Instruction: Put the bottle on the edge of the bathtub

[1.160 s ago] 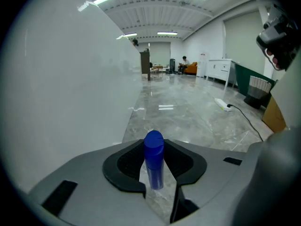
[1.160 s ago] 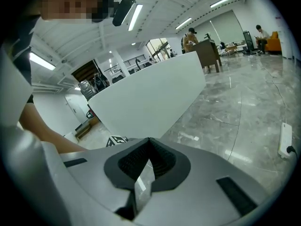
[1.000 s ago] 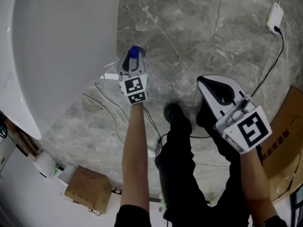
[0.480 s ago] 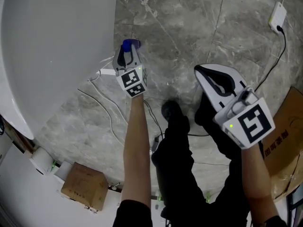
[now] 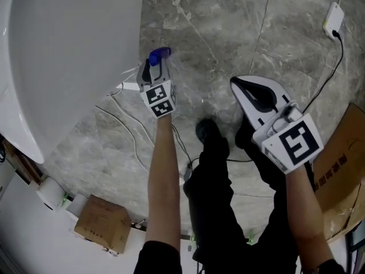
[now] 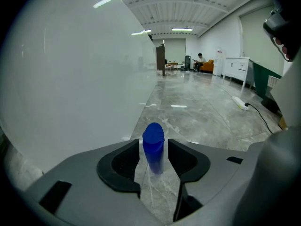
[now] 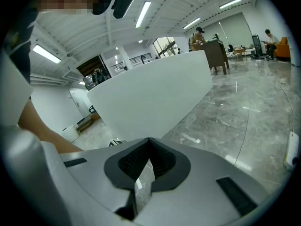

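A small blue bottle [image 5: 159, 53] stands upright on the marble floor close beside the white bathtub [image 5: 68, 56]. My left gripper [image 5: 155, 63] is around it. In the left gripper view the bottle [image 6: 153, 147] sits between the two jaws with a thin gap on each side, and the jaws are opening. The bathtub's wall [image 6: 70, 79] fills that view's left. My right gripper [image 5: 235, 84] hangs over the floor to the right, shut and empty. In the right gripper view its tips [image 7: 149, 140] meet, with the bathtub [image 7: 150, 98] beyond.
White cables [image 5: 122, 127] trail over the floor by the tub. A power strip [image 5: 333, 17] with a black cord lies at the far right. A cardboard box [image 5: 102, 232] and paper rolls [image 5: 54, 196] sit at the lower left, more cardboard [image 5: 342, 170] at the right. The person's shoe [image 5: 208, 133] is between the grippers.
The left gripper shifted slightly toward the tub, and the blue cap now pokes out farther past its tips. The right gripper drifted a little to the left.
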`<act>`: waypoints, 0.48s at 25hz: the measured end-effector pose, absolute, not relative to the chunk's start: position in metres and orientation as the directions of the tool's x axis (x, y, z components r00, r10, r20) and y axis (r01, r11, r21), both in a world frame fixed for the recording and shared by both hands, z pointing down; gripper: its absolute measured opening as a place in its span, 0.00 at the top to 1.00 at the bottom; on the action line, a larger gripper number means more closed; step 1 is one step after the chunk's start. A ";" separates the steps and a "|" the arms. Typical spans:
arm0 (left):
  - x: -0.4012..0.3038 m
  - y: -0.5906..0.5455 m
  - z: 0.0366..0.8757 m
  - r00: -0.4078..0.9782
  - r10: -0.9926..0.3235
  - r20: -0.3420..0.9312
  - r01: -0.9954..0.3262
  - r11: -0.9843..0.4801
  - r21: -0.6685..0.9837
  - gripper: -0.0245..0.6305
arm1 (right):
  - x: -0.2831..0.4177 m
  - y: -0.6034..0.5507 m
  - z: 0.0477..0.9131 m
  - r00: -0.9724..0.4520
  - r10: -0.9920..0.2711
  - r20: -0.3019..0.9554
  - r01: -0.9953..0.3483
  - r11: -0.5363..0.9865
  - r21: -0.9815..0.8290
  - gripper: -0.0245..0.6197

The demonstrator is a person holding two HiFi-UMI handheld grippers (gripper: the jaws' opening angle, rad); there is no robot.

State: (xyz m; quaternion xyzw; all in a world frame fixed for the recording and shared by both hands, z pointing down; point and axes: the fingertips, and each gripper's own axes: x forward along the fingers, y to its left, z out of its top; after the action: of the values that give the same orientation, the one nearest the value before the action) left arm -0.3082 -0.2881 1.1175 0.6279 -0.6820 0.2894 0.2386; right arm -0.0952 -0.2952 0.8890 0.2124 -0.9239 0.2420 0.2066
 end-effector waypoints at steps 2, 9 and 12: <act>-0.308 -0.284 1.120 -0.090 -0.703 0.705 -0.995 0.037 -0.090 0.62 | -0.097 -0.293 0.890 -0.821 -0.286 0.494 -0.491 0.795 -0.356 0.94; -0.301 -0.266 1.079 -0.067 -0.669 0.740 -0.997 0.008 -0.083 0.60 | -0.084 -0.270 0.874 -0.779 -0.319 0.540 -0.558 0.746 -0.364 0.94; -0.290 -0.260 1.037 -0.026 -0.663 0.748 -0.996 -0.046 -0.075 0.61 | -0.080 -0.255 0.844 -0.771 -0.310 0.556 -0.561 0.745 -0.362 0.94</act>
State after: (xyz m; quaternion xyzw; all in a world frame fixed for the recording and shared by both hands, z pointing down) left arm -0.2896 -0.2596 1.0370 0.6478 -0.6402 0.3214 0.2594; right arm -0.0803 -0.2553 0.8438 0.2409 -0.9034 0.2637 0.2374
